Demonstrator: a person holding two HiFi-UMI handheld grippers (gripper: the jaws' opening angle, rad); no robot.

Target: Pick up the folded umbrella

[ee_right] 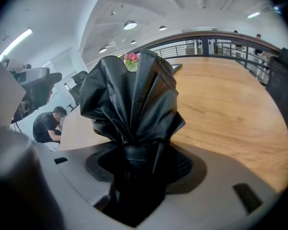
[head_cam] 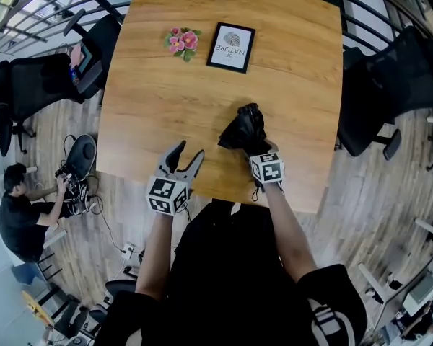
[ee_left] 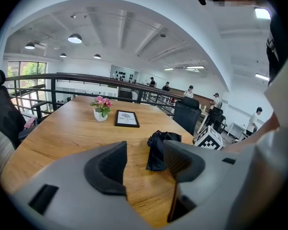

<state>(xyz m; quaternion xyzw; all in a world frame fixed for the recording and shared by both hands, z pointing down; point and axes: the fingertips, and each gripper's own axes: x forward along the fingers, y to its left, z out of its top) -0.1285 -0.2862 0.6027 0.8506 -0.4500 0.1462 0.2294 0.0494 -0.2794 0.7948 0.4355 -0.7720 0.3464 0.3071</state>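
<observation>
My right gripper is clamped narrow on the bunched neck of the black folded umbrella, whose canopy fans out beyond my jaws, over the near right of the light wooden table. My left gripper hangs wide and empty at the near edge. Bare wood all round. Far off, a small white pot holds pink flowers beside a black-framed card.
</observation>
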